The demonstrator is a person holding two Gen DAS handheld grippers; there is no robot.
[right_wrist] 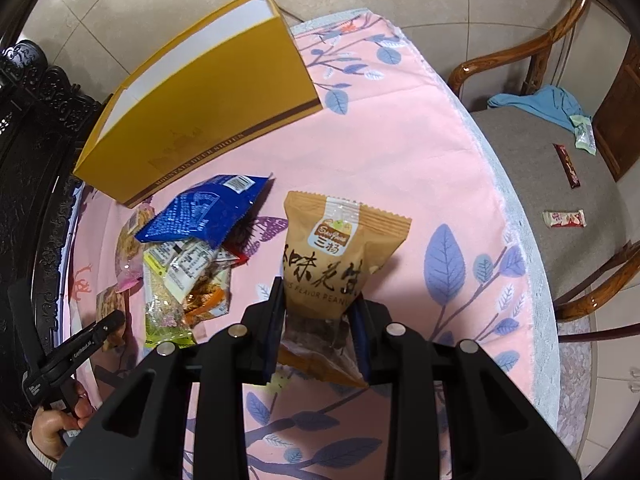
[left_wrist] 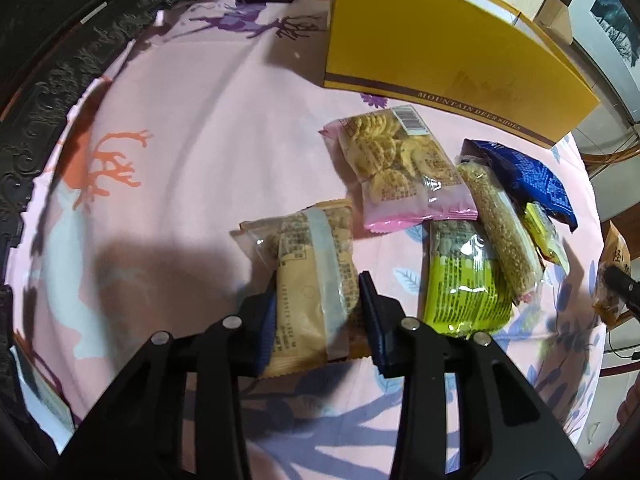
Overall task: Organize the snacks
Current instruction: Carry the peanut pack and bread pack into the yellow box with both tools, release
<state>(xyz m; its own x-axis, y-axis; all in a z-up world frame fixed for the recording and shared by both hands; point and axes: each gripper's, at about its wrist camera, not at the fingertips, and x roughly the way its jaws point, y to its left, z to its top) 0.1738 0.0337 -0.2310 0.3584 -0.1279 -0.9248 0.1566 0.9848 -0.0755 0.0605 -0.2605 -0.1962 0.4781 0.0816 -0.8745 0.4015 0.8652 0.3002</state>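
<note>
Left tongs (left_wrist: 320,296) pinching tan snack packet (left_wrist: 308,280), right tongs (right_wrist: 318,300) clamped on orange peanut packet (right_wrist: 340,256)

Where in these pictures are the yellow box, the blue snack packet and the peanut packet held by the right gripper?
yellow box (right_wrist: 208,100): right wrist view, on its broad yellow side.
blue snack packet (right_wrist: 200,212): right wrist view, middle of its printed back.
peanut packet (right_wrist: 332,260): right wrist view, on its printed front, above the right gripper (right_wrist: 318,304).
</note>
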